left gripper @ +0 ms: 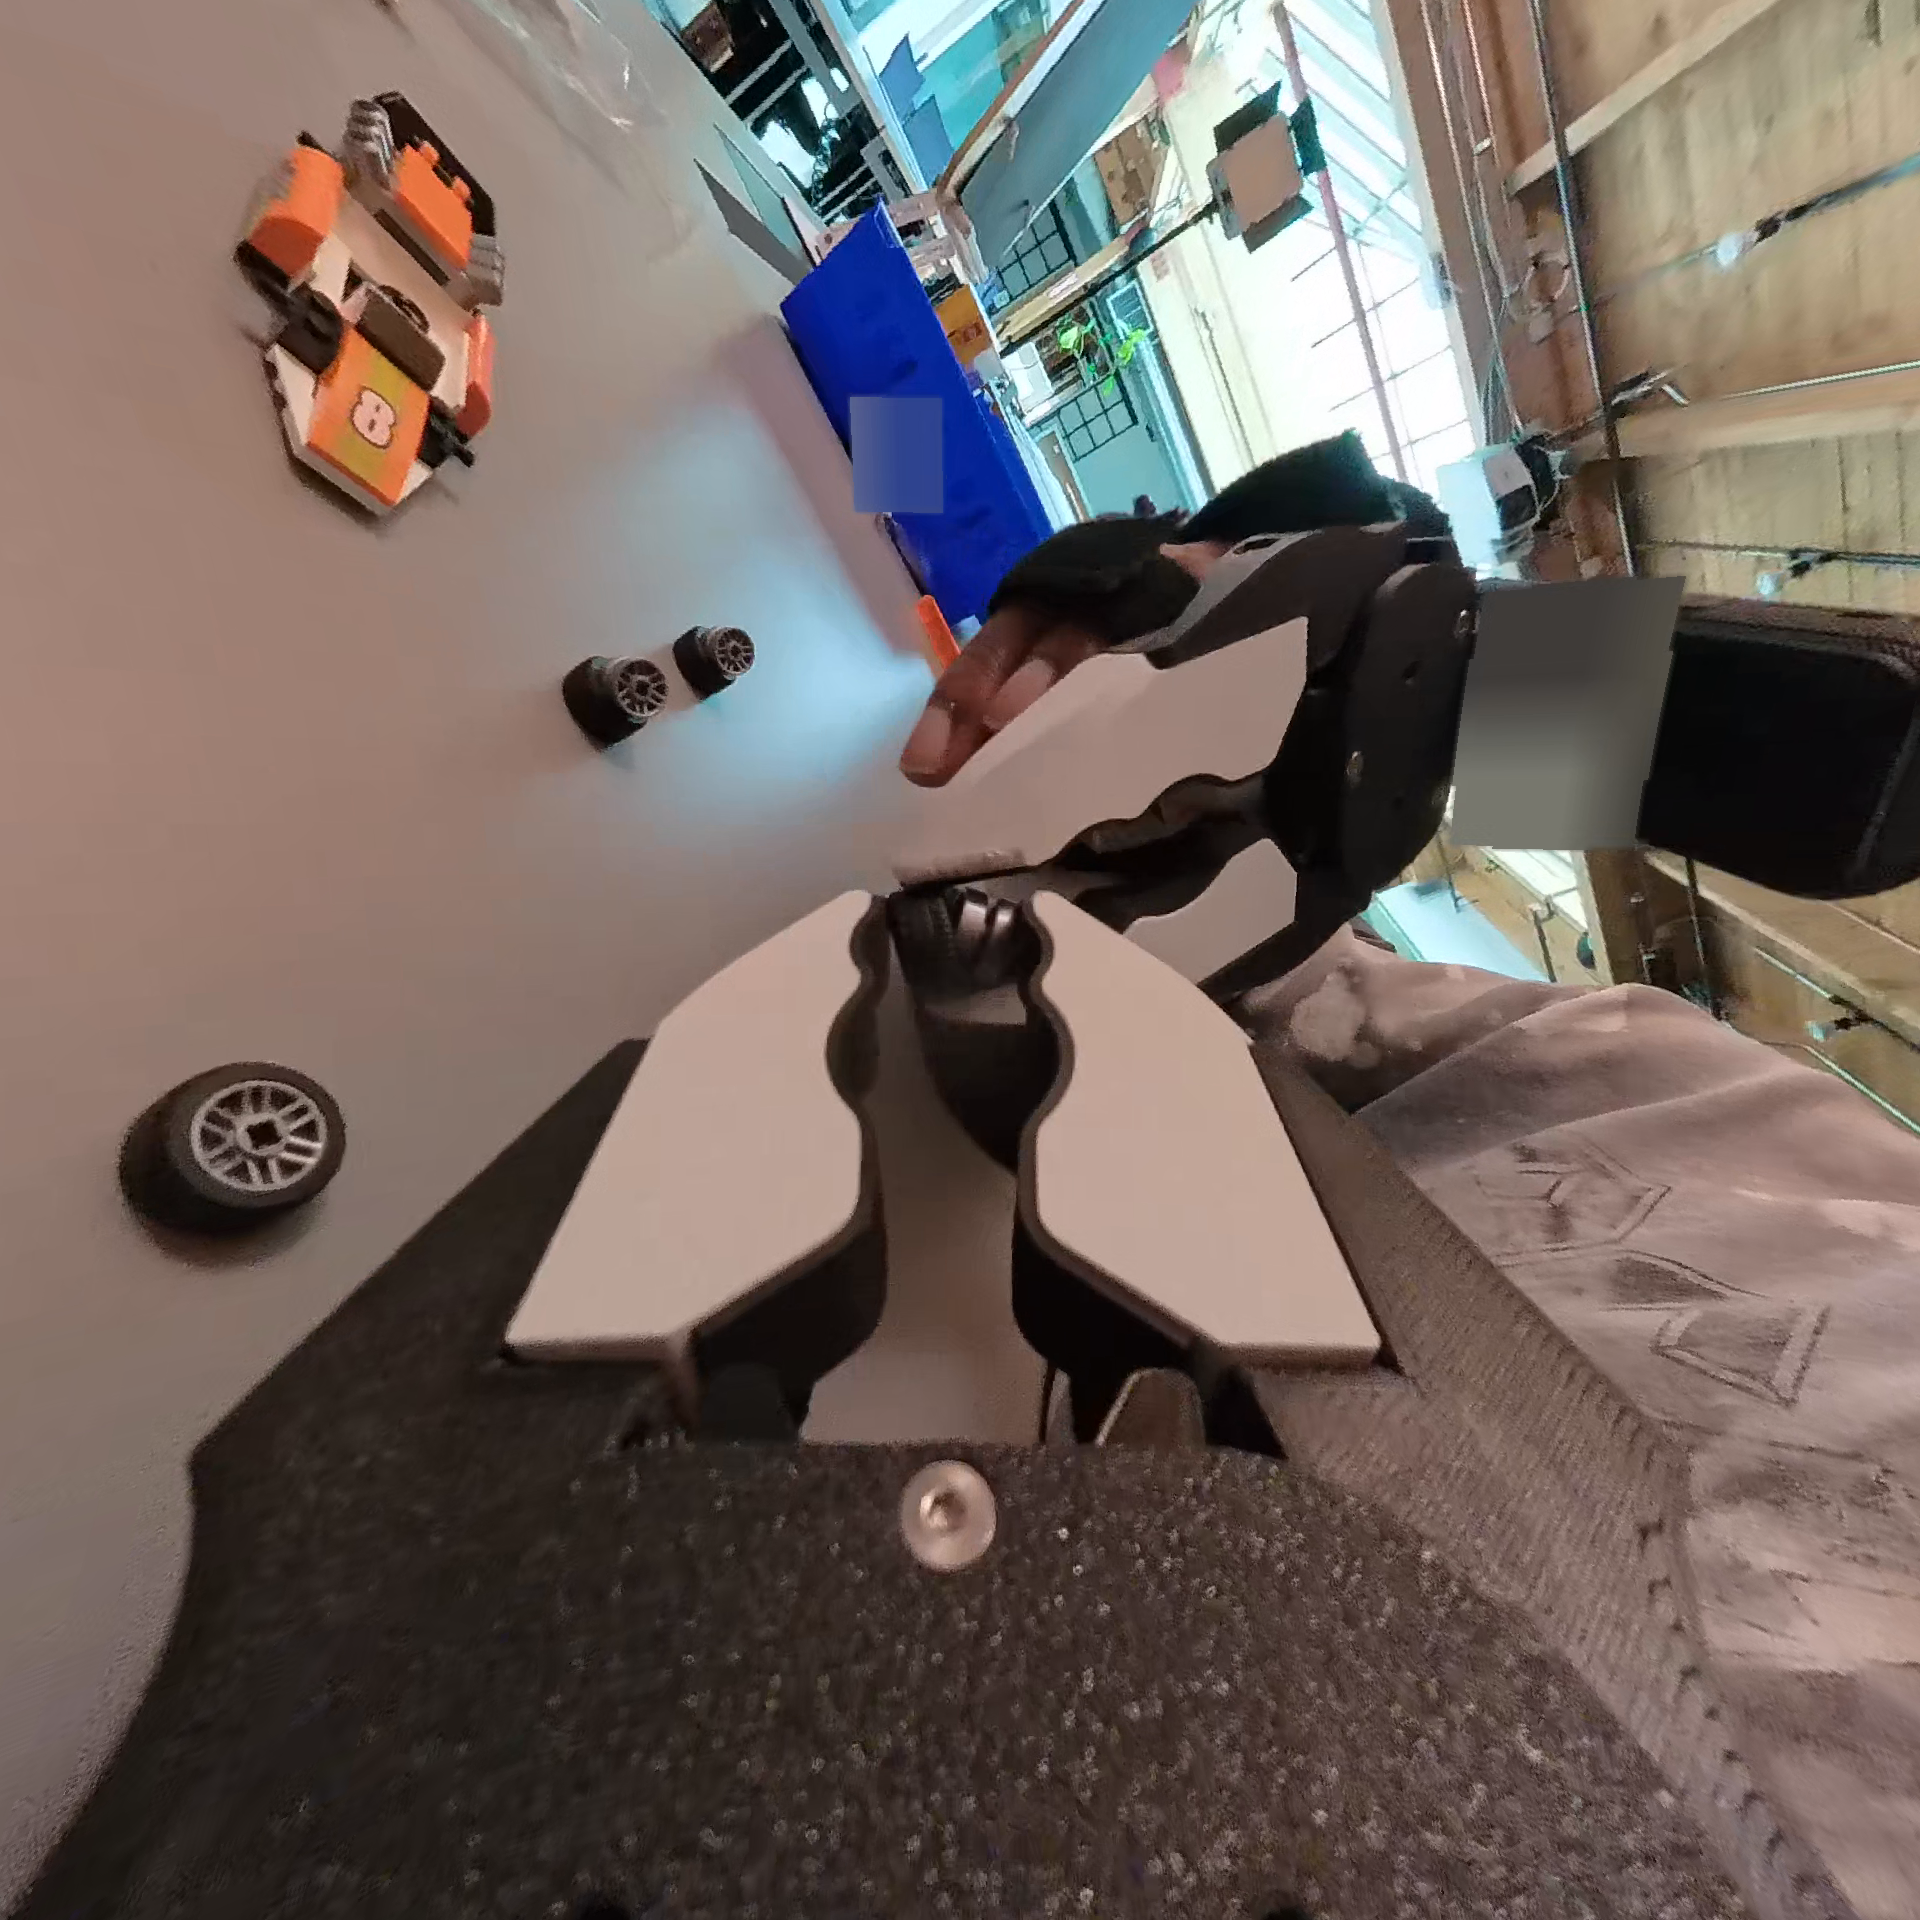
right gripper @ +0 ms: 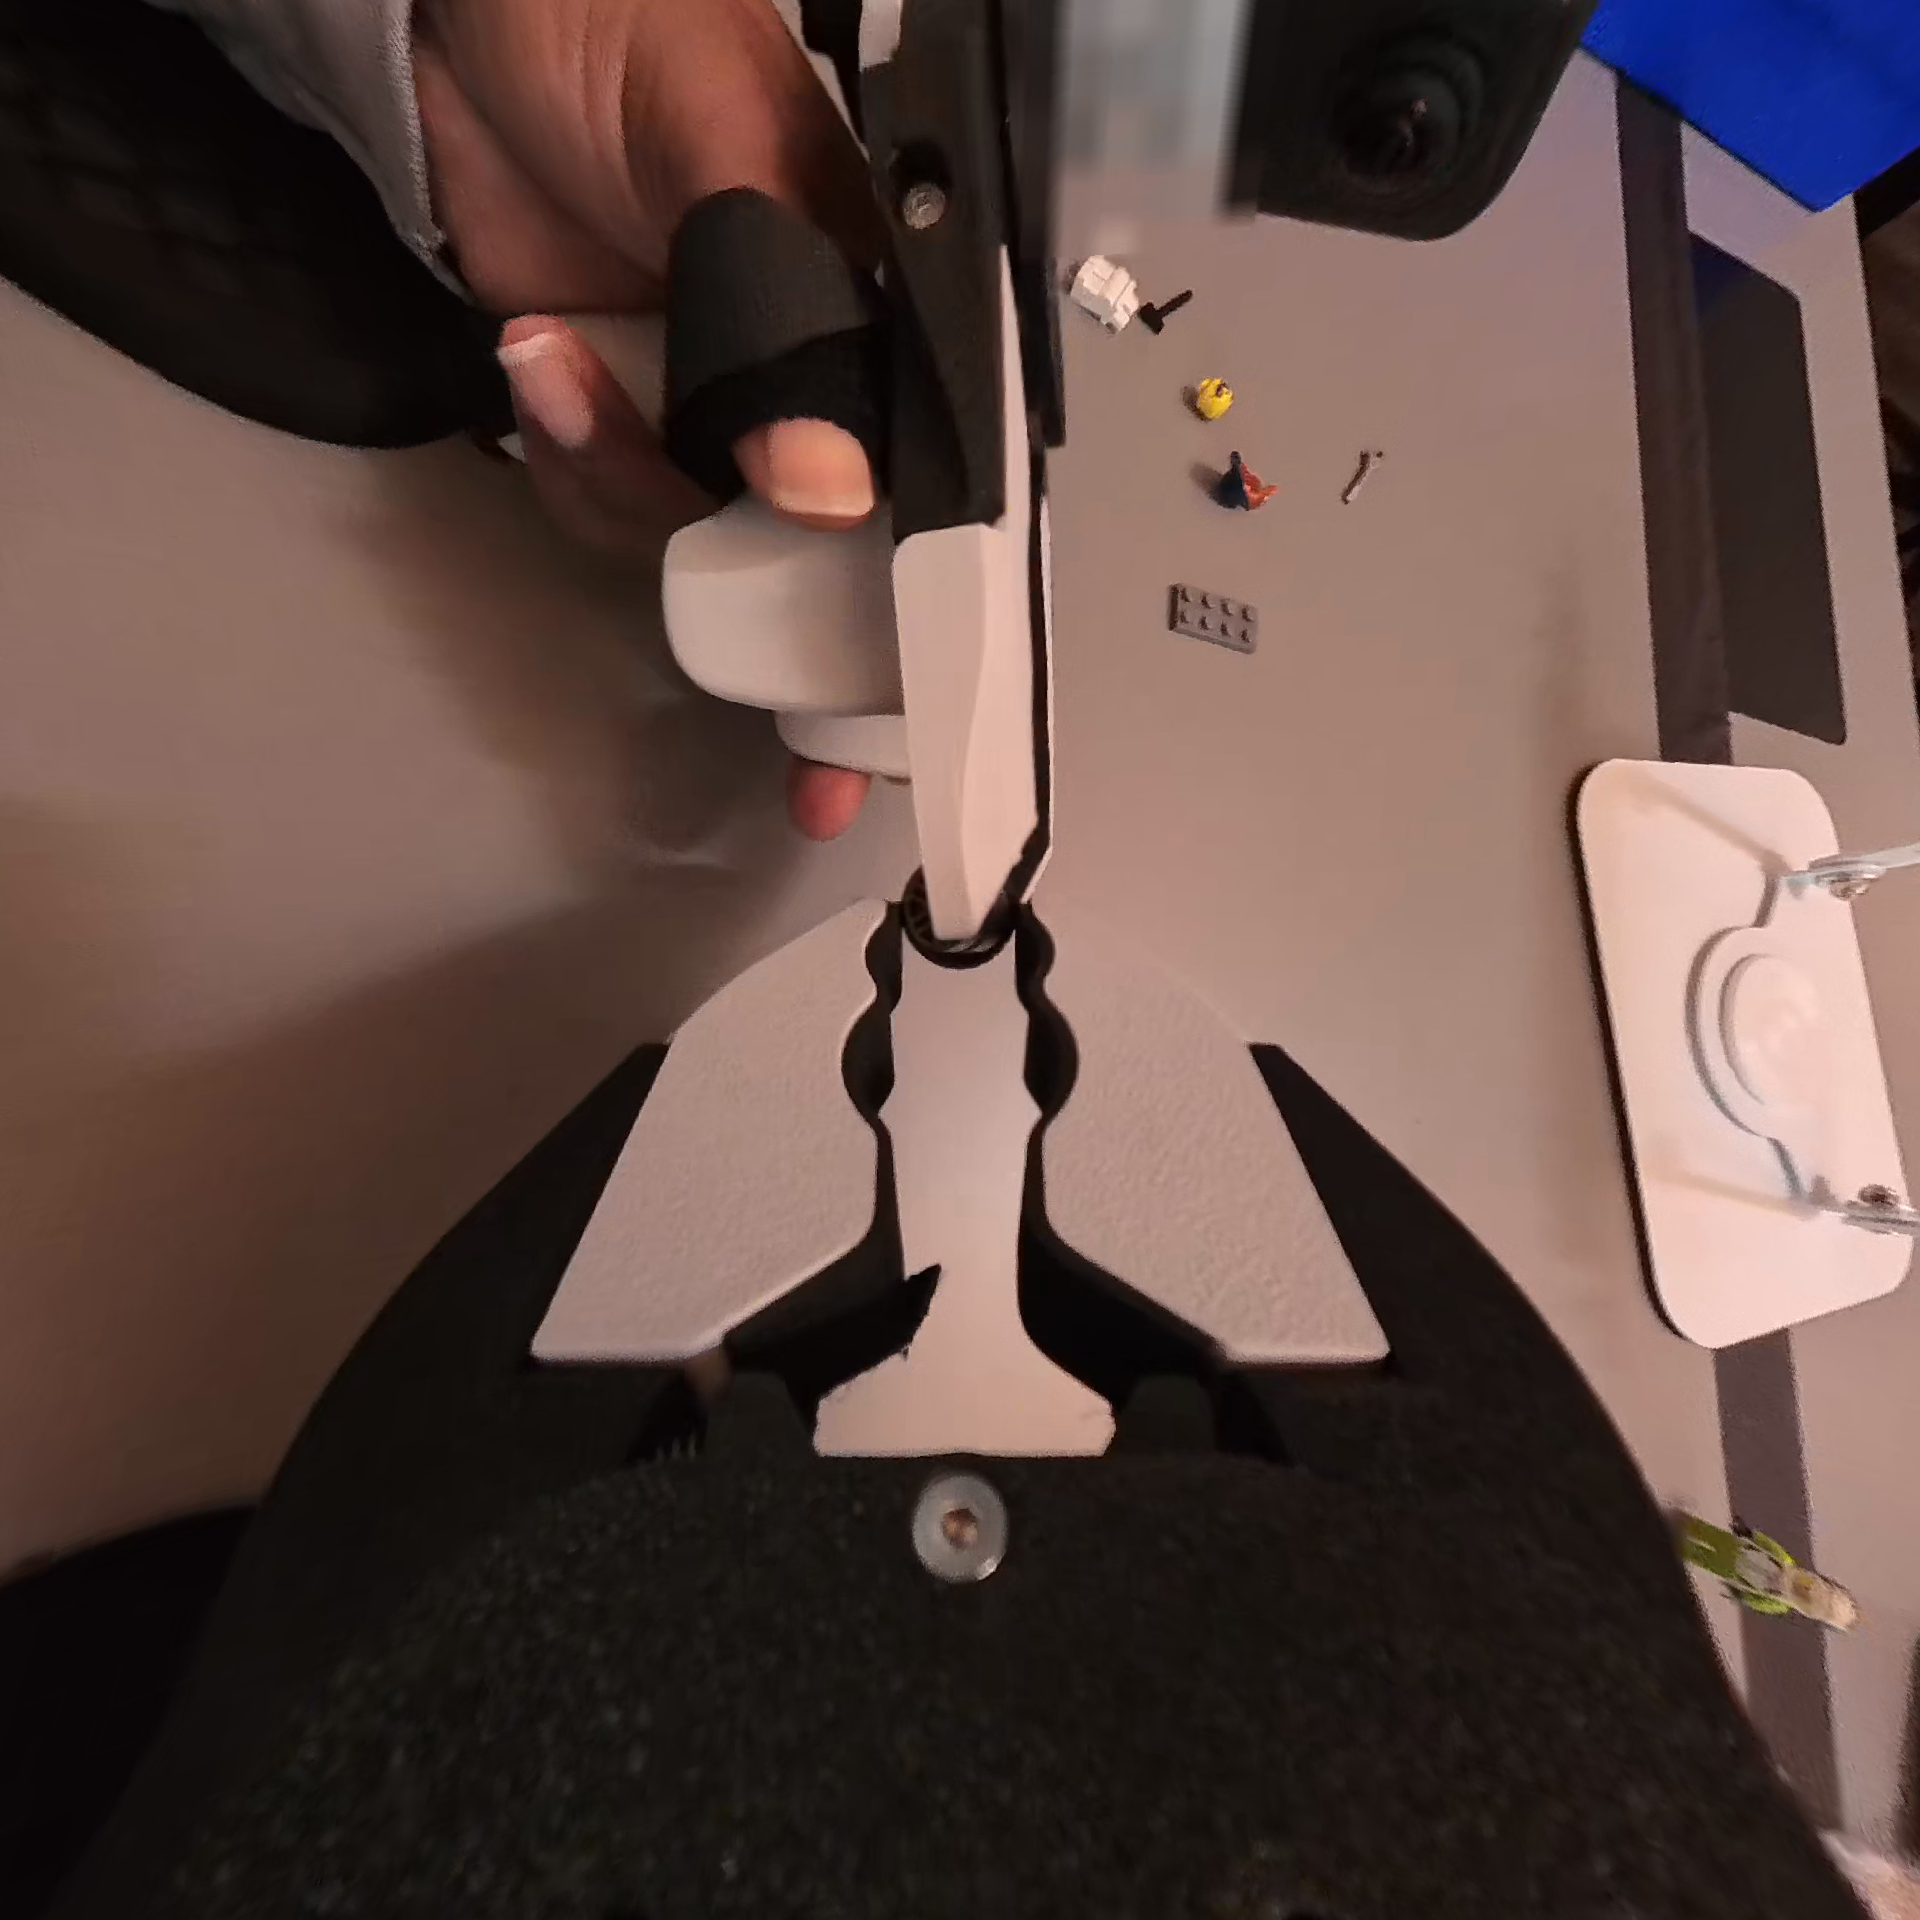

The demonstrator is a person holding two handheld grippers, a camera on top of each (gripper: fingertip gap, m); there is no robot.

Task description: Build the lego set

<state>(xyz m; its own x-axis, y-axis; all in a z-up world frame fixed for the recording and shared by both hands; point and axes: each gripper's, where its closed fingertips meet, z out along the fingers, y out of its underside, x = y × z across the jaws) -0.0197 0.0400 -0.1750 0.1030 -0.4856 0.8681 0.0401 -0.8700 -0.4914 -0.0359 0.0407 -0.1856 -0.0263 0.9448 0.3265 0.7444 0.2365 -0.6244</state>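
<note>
Gripping a small black tyre (left gripper: 961, 935) above the grey desk (left gripper: 312, 810) with the left hand-held gripper (left gripper: 956, 920), jaws narrowed around it. Meeting the same tyre with the right hand-held gripper (right gripper: 961, 920), also closed on it. Leaving the orange car body (left gripper: 379, 301) and three loose wheels (left gripper: 234, 1143) lying well apart on the desk.

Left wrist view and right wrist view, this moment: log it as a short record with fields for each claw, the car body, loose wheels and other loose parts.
left claw: shut on a black tyre
right claw: closed around the same tyre, tips meeting the left claw's
car body: orange, white and black, on the table, no wheels visible on it
loose wheels: one large wheel, two small wheels, all lying apart from the car
other loose parts: grey plate, yellow piece, white piece
</note>
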